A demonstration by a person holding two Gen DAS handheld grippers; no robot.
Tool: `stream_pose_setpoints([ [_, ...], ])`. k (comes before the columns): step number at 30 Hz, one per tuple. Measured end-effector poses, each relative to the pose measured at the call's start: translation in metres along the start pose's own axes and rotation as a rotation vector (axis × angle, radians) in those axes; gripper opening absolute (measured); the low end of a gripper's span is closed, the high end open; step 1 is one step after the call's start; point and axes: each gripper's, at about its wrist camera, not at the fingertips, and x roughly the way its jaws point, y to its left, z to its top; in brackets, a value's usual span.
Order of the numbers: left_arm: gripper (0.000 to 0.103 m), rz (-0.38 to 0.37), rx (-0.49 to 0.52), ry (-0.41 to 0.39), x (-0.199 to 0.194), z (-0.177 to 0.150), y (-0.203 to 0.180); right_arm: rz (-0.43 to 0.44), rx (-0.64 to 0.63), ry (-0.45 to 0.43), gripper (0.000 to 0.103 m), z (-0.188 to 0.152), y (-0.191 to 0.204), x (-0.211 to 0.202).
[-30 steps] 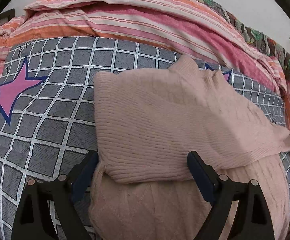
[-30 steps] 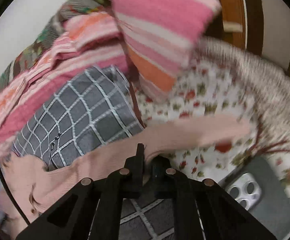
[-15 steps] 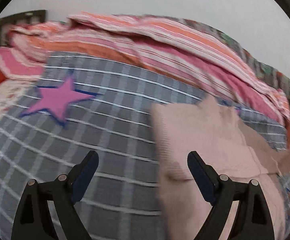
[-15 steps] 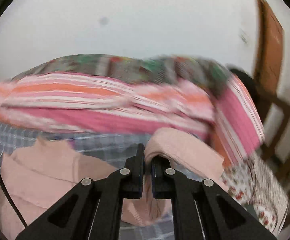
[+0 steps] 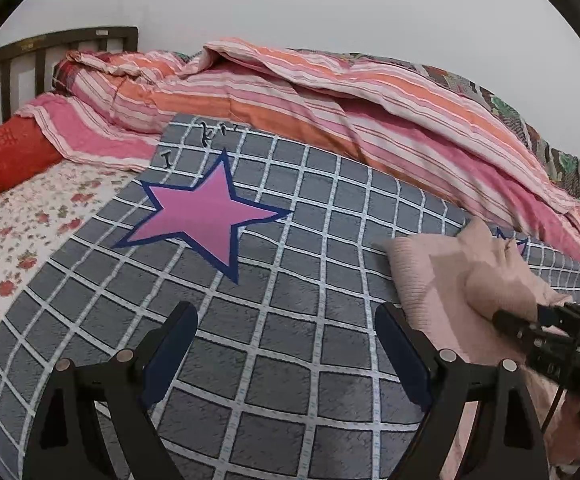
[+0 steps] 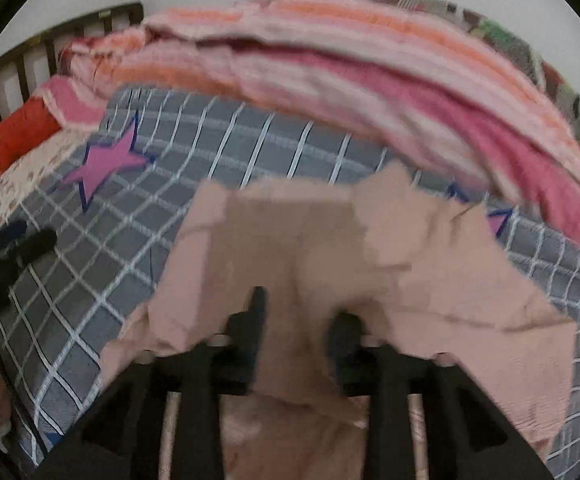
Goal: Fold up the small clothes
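A pink knit sweater [image 5: 422, 280] lies on the grey checked blanket [image 5: 290, 360], at the right of the left wrist view. Its sleeve [image 5: 498, 280] is laid across the body. My left gripper [image 5: 284, 316] stands open over bare blanket to the left of the sweater, with nothing between its fingers. My right gripper [image 6: 300, 308] is over the sweater [image 6: 290, 232], blurred. Its jaws are opening, with sleeve fabric lying loose between them. The right gripper [image 5: 506, 322] also shows at the sleeve's end.
A pink star [image 5: 206, 216] is printed on the blanket. A bunched striped quilt [image 5: 330, 100] lies along the back. At the far left are a red pillow [image 5: 2, 156], a floral sheet [image 5: 18, 232] and a dark headboard [image 5: 30, 52]. The left gripper [image 6: 18, 240] shows at left.
My left gripper has swung left, off the sweater and over bare blanket. My right gripper carried the sleeve across onto the sweater's body, and its shut jaws have parted.
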Motion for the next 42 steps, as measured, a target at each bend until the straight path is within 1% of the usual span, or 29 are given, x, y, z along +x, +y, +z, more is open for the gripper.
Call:
stream_pose_setpoints([
  [1,0.09,-0.014,-0.001,0.005,0.0,0.0,-0.001,0.0,-0.004,-0.009,0.039,-0.003,-0.001,-0.003],
  [2,0.09,-0.035,0.001,0.012,0.001,-0.001,-0.005,-0.005,-0.001,-0.02,0.043,-0.006,-0.004,-0.008],
  [3,0.09,-0.054,0.009,0.017,0.001,-0.002,-0.009,-0.009,0.012,-0.039,0.047,-0.01,-0.011,-0.019],
  [4,0.09,-0.068,0.018,0.021,0.001,-0.002,-0.014,-0.003,0.025,-0.058,0.054,-0.013,-0.02,-0.027],
  [6,0.09,-0.095,0.042,0.021,0.002,-0.004,-0.028,-0.004,0.066,-0.121,0.064,-0.023,-0.042,-0.053],
  [7,0.09,-0.108,0.053,0.02,0.001,-0.005,-0.035,-0.013,0.084,-0.144,0.066,-0.028,-0.053,-0.062],
  [9,0.09,-0.148,0.074,0.013,0.001,-0.006,-0.05,-0.049,0.122,-0.184,0.068,-0.04,-0.077,-0.081],
  [12,0.09,-0.207,0.099,0.021,0.001,-0.009,-0.075,-0.147,0.198,-0.202,0.068,-0.063,-0.119,-0.099],
  [15,0.09,-0.242,0.146,0.015,-0.002,-0.011,-0.104,-0.229,0.25,-0.191,0.068,-0.084,-0.151,-0.103],
  [17,0.09,-0.262,0.179,0.014,-0.003,-0.014,-0.123,-0.304,0.265,-0.175,0.068,-0.1,-0.169,-0.102],
  [18,0.09,-0.273,0.195,0.014,-0.004,-0.015,-0.133,-0.325,0.271,-0.165,0.068,-0.108,-0.176,-0.102],
  [19,0.09,-0.276,0.205,0.012,-0.004,-0.016,-0.14,-0.329,0.279,-0.148,0.068,-0.115,-0.183,-0.1],
  [21,0.091,-0.256,0.231,-0.013,-0.005,-0.016,-0.156,-0.31,0.308,-0.107,0.068,-0.124,-0.197,-0.095],
  [23,0.093,-0.242,0.241,-0.021,-0.003,-0.017,-0.168,-0.32,0.372,-0.072,0.068,-0.134,-0.212,-0.088],
  [24,0.093,-0.247,0.246,-0.012,0.0,-0.018,-0.173,-0.312,0.392,-0.063,0.068,-0.136,-0.215,-0.087],
  [25,0.093,-0.253,0.256,0.002,0.003,-0.02,-0.179,-0.281,0.407,-0.049,0.068,-0.137,-0.218,-0.084],
  [27,0.093,-0.238,0.266,0.02,0.011,-0.023,-0.186,-0.254,0.401,-0.045,0.068,-0.137,-0.217,-0.084],
  [30,0.093,-0.208,0.282,0.054,0.023,-0.029,-0.195,-0.264,0.368,-0.031,0.068,-0.135,-0.212,-0.08],
  [33,0.093,-0.202,0.261,0.086,0.034,-0.029,-0.198,-0.228,0.377,0.007,0.068,-0.139,-0.21,-0.072],
  [34,0.093,-0.191,0.26,0.097,0.038,-0.03,-0.199,-0.22,0.379,0.007,0.068,-0.138,-0.21,-0.071],
  [37,0.093,-0.139,0.278,0.145,0.053,-0.036,-0.203,-0.243,0.398,-0.008,0.068,-0.135,-0.213,-0.07],
  [38,0.09,-0.119,0.271,0.155,0.057,-0.037,-0.202,-0.239,0.42,-0.011,0.067,-0.134,-0.216,-0.068],
  [39,0.085,-0.107,0.25,0.154,0.059,-0.035,-0.198,-0.227,0.434,-0.007,0.063,-0.133,-0.218,-0.065],
  [40,0.083,-0.104,0.22,0.149,0.059,-0.033,-0.192,-0.22,0.437,0.001,0.058,-0.132,-0.22,-0.062],
  [41,0.083,-0.112,0.173,0.133,0.057,-0.029,-0.182,-0.232,0.444,0.003,0.049,-0.133,-0.222,-0.062],
  [42,0.083,-0.125,0.118,0.114,0.053,-0.024,-0.169,-0.249,0.465,-0.001,0.05,-0.136,-0.226,-0.064],
])
